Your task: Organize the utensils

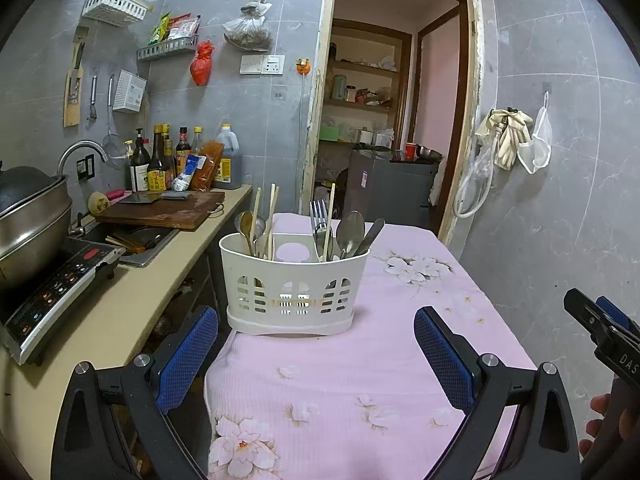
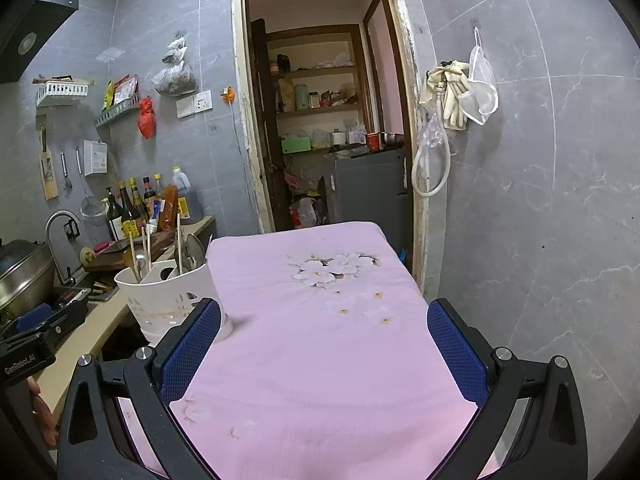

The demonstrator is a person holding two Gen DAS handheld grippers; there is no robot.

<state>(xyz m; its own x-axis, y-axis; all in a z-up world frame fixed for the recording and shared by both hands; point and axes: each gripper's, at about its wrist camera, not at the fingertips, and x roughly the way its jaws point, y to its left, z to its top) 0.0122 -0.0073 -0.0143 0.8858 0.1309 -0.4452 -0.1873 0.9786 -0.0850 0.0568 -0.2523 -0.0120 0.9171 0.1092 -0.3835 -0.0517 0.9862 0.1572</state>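
A white slotted utensil caddy (image 1: 294,284) stands on the pink flowered cloth (image 1: 344,376), straight ahead of my left gripper (image 1: 316,352). Its left pocket holds spoons (image 1: 249,226) and chopsticks (image 1: 273,216); its right pocket holds forks (image 1: 320,216), spoons (image 1: 350,230) and a chopstick. The left gripper is open and empty, a short way before the caddy. My right gripper (image 2: 324,344) is open and empty over the bare cloth (image 2: 320,360), with the caddy (image 2: 168,292) beyond its left finger. The right gripper (image 1: 604,328) shows at the left view's right edge.
A counter (image 1: 132,304) on the left carries an induction hob (image 1: 52,292) with a steel pot, a sink, a cutting board (image 1: 160,210) and several sauce bottles. Behind the table is an open doorway (image 1: 396,112) with shelves. Gloves and a hose hang on the right wall (image 1: 508,140).
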